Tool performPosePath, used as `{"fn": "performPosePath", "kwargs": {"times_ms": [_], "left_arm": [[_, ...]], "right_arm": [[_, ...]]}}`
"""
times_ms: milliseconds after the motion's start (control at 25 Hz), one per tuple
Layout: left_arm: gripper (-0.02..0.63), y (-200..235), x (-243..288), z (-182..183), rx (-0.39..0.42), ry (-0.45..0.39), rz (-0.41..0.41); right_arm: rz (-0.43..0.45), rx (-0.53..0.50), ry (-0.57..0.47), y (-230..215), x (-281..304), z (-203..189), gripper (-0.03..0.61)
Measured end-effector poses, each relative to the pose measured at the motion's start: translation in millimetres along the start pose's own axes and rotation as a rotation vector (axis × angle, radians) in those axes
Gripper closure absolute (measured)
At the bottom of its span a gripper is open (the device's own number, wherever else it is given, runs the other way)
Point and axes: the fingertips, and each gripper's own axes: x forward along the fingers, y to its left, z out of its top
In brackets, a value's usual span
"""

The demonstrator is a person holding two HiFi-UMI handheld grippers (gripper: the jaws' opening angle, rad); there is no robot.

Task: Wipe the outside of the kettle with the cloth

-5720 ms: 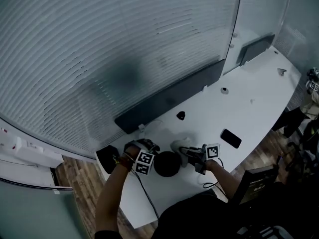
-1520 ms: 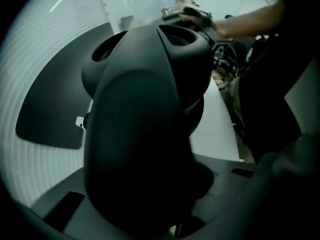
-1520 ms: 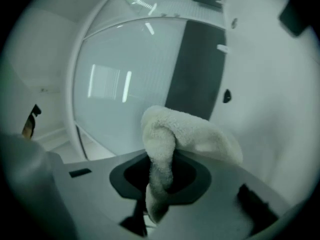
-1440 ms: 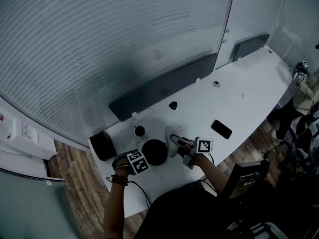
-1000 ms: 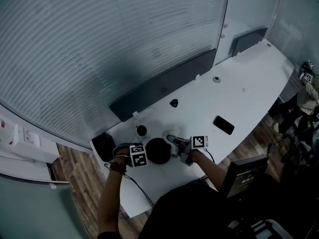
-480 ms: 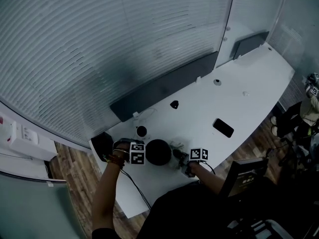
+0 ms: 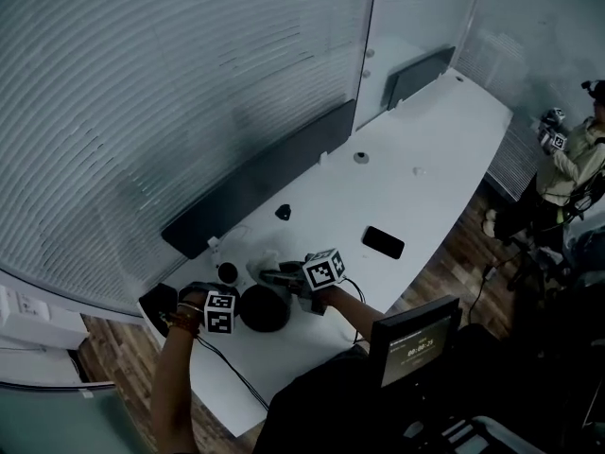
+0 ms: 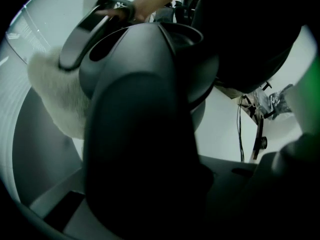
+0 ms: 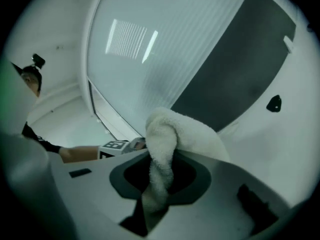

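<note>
Though dim, one kettle (image 7: pixel 264 308), one cloth (image 9: pixel 167 134).

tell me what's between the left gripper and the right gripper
The black kettle, in the head view: the left gripper grips it, and the right gripper holds the white cloth at its far side.

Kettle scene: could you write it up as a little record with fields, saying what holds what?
kettle: black, on white table
left gripper: shut on kettle
right gripper: shut on cloth
cloth: white, bunched, at kettle's far side
phone: flat on table, apart from kettle
</note>
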Motion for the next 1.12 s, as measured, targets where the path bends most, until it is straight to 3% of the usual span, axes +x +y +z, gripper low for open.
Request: {"fn": "performPosePath", "kwargs": {"times_ms": [120,240,320,480,600,720,960,1120], "left_arm": [[0.54,1.8,0.6,2.7,0.004,-0.004,0.001],[0.54,3.7,-0.8,3.1,0.008,-0.007,0.014],[0.54,5.6,-0.2,4.4,0.016,-0.009,0.03],[0.541,9.9,1.0,5.3,0.001,-0.003,0.038],[0.54,7.5,0.6,5.3,-0.046,-0.004,0.044],[0.54,2.6,0.2,2.4,-0.161,0.005,0.055],[0.54,-21.2,-0.3,10.3,-0.419,0.027,0.071],[0.538,-37.3,-1.6,17.7,-0.58,0.034,0.112]], "right_arm": [[-0.087,-0.021,0.094,-27.6,9.0,-12.4,0.514],[-0.117,0.193,0.003,-56.0,6.0,-23.8,0.513],[-0.184,0.306,-0.024,-77.7,-4.6,-45.6,0.513],[-0.359,0.416,-0.039,-107.5,-39.6,-93.0,0.514],[-0.431,0.336,-0.086,-99.0,-69.0,-94.6,0.514],[-0.429,0.217,-0.147,-74.1,-94.3,-76.0,0.514],[-0.453,-0.237,0.051,-18.3,-109.5,-89.3,0.514],[-0.434,-0.329,0.053,8.8,-115.6,-100.8,0.515]]}}
